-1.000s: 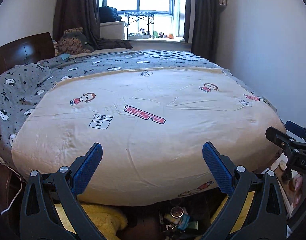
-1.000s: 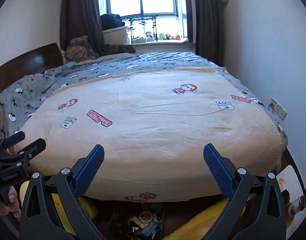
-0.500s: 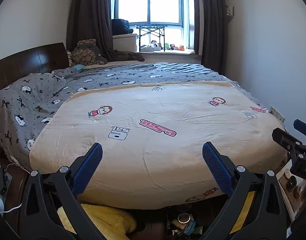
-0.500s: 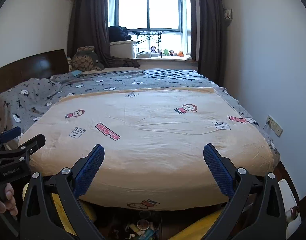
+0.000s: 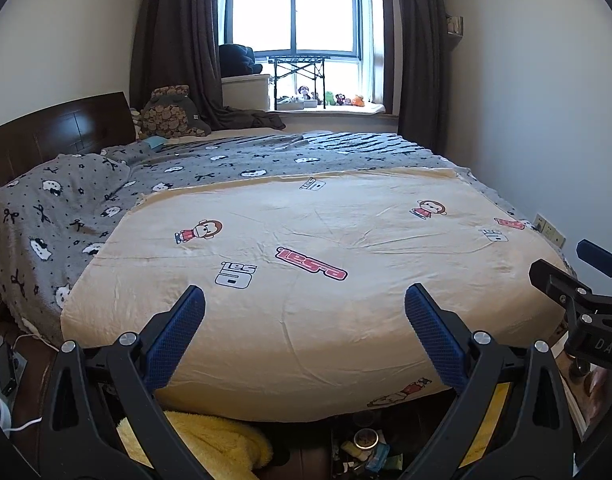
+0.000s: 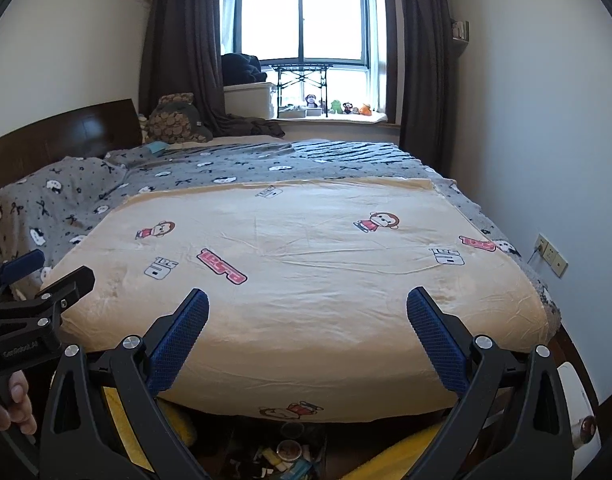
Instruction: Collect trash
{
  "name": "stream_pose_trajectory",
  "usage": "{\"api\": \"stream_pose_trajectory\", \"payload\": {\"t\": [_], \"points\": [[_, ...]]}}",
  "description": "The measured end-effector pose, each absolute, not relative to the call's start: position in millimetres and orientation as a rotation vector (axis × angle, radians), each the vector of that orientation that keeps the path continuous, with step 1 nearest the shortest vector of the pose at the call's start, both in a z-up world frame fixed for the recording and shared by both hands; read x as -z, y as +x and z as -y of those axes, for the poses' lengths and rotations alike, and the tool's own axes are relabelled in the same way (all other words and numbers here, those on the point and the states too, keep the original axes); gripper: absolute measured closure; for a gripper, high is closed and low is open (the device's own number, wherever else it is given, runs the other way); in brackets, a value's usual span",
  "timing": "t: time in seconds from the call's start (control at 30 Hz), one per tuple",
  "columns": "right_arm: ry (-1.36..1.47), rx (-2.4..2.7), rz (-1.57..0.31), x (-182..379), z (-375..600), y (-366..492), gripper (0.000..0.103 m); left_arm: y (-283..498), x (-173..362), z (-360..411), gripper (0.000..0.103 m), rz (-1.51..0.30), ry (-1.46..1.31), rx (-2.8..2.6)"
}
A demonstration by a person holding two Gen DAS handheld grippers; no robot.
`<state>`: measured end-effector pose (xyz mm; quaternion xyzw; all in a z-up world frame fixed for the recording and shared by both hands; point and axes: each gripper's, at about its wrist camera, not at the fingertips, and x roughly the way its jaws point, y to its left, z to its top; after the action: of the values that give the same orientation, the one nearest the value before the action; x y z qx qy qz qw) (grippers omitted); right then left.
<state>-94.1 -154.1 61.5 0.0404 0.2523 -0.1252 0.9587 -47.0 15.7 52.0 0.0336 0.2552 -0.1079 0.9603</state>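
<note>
A heap of small trash, with a round tin and wrappers, lies on the dark floor at the foot of the bed, low between my fingers. The right wrist view has the same trash at its bottom edge. My left gripper is open and holds nothing, raised above the bed's foot. Beside it, level with it, my right gripper is open and empty too. Each gripper shows at the edge of the other's view, with a hand on the left one.
A wide bed with a beige cartoon-print cover and a grey blanket fills the room ahead. Yellow towels lie on the floor beside the trash. A wall stands close on the right, with a socket. A window sill holds toys.
Both grippers have risen and tilted upward; the bed sank lower in view and more window and wall show. The jaws stayed open.
</note>
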Motion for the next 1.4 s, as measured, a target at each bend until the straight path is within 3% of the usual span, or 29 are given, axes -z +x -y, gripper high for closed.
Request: {"api": "stream_pose_trajectory", "payload": {"t": [1.4], "points": [[0.086, 0.297, -0.522, -58.9, 152.6, -92.2, 0.004, -49.0, -54.7, -17.1, 0.008, -0.497, 0.065, 0.196]]}}
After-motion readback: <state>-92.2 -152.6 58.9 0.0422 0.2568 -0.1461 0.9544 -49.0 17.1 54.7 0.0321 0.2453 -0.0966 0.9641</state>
